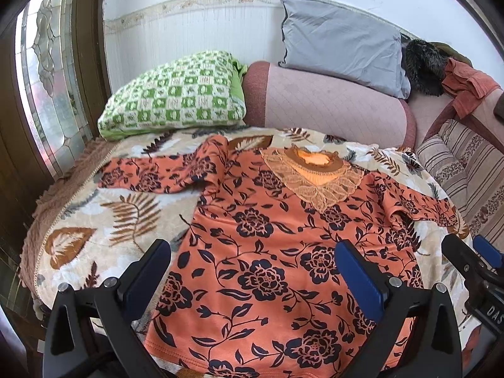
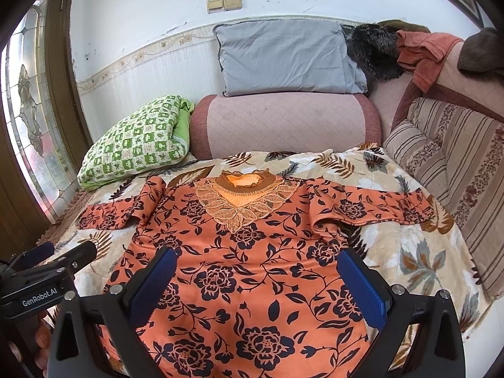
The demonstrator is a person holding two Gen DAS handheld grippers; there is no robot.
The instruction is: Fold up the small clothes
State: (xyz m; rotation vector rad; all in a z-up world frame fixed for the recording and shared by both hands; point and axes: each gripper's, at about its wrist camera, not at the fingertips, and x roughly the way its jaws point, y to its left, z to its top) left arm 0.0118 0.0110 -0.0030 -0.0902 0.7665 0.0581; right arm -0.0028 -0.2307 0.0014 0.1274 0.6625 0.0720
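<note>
An orange top with dark flowers (image 1: 267,252) (image 2: 252,267) lies spread flat, front up, on a leaf-patterned blanket (image 1: 104,220) (image 2: 409,252). Its lace collar (image 1: 315,179) (image 2: 242,201) points away from me and both sleeves stretch out sideways. My left gripper (image 1: 253,258) hovers open above the hem area, nothing between its blue pads. My right gripper (image 2: 258,264) is also open over the lower body of the top, empty. The right gripper's fingers (image 1: 466,258) show at the right edge of the left wrist view; the left gripper (image 2: 50,261) shows at the left of the right wrist view.
A green checked pillow (image 1: 176,94) (image 2: 135,141) and a pink bolster (image 1: 330,100) (image 2: 283,123) lie beyond the top. A grey pillow (image 1: 340,44) (image 2: 283,56), striped cushions (image 2: 441,157) and loose clothes (image 2: 422,50) sit at the back right. A glass door (image 1: 44,78) stands left.
</note>
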